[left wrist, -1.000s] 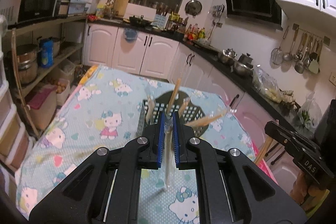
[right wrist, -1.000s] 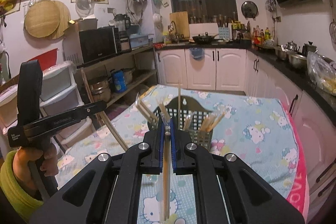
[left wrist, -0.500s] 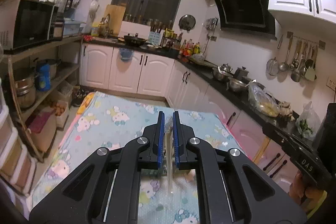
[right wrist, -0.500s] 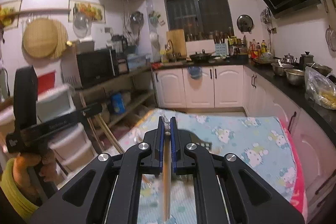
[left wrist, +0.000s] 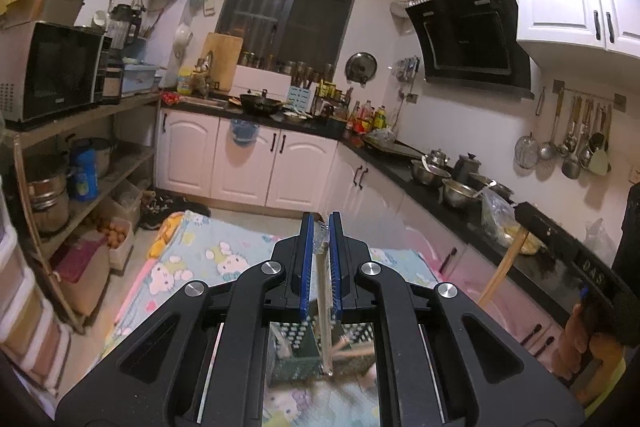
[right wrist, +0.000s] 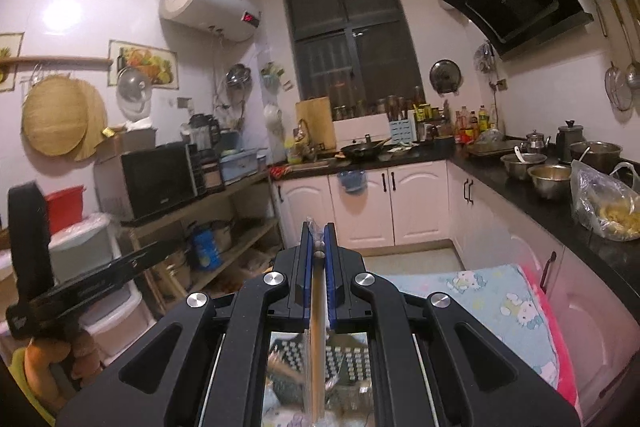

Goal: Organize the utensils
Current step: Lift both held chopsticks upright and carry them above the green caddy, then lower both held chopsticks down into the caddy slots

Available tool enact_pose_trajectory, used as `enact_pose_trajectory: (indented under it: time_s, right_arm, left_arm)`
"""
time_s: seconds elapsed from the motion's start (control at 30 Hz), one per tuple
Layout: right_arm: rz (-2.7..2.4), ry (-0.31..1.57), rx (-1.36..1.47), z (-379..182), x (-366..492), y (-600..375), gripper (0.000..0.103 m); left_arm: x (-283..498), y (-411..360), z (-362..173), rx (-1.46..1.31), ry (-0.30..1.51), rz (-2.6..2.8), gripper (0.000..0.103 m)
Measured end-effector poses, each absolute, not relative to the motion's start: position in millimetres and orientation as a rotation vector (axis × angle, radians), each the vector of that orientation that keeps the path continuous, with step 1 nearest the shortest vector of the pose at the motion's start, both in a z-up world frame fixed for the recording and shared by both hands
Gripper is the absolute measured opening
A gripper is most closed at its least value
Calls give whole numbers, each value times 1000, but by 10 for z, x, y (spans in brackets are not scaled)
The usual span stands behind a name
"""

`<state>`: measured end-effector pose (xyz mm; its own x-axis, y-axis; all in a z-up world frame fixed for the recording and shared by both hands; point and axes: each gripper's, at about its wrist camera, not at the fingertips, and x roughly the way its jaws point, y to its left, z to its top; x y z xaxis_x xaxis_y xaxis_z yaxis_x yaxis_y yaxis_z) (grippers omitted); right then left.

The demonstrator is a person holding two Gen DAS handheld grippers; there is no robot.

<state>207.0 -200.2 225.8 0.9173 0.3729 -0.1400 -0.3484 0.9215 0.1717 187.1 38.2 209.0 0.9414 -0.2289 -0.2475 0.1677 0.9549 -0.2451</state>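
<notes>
My left gripper (left wrist: 320, 231) is shut on a plastic-wrapped chopstick pair (left wrist: 325, 331) that hangs down between the fingers. Below it stands the dark perforated utensil basket (left wrist: 296, 363) with wooden chopsticks in it. My right gripper (right wrist: 318, 235) is shut on another wrapped chopstick pair (right wrist: 318, 359), held upright over the same basket (right wrist: 348, 363). Both grippers are lifted above the table with the cartoon-cat cloth (left wrist: 224, 259). The right gripper's body and its chopstick (left wrist: 502, 267) show at the right of the left wrist view; the left gripper's body (right wrist: 80, 291) shows at the left of the right wrist view.
White cabinets (left wrist: 280, 167) and a black counter with metal bowls (left wrist: 456, 191) line the back and right. A shelf with a microwave (left wrist: 52, 71) and pots stands at the left. Storage drawers (right wrist: 92, 267) stand by the table's left edge. A bag of food (right wrist: 604, 207) lies on the counter.
Both grippers have risen and tilted upward with their chopsticks. The basket has dropped from the middle of each view to the bottom, between the fingers.
</notes>
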Motion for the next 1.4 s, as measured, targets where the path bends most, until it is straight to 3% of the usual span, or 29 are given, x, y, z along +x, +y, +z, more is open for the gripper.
enact_pose_trajectory:
  time_s: [0.43, 0.9, 1.4]
  right_arm:
    - [322, 121, 180, 2205, 2623, -2129, 6]
    - [289, 167, 112, 1649, 3084, -1993, 6]
    - [262, 223, 45, 1159, 3005, -2009, 6]
  left_arm:
    - [2239, 403, 1920, -247, 259, -143, 3]
    - [2609, 289, 1398, -239, 331, -127, 3]
    - [2611, 183, 1084, -198, 379, -150, 3]
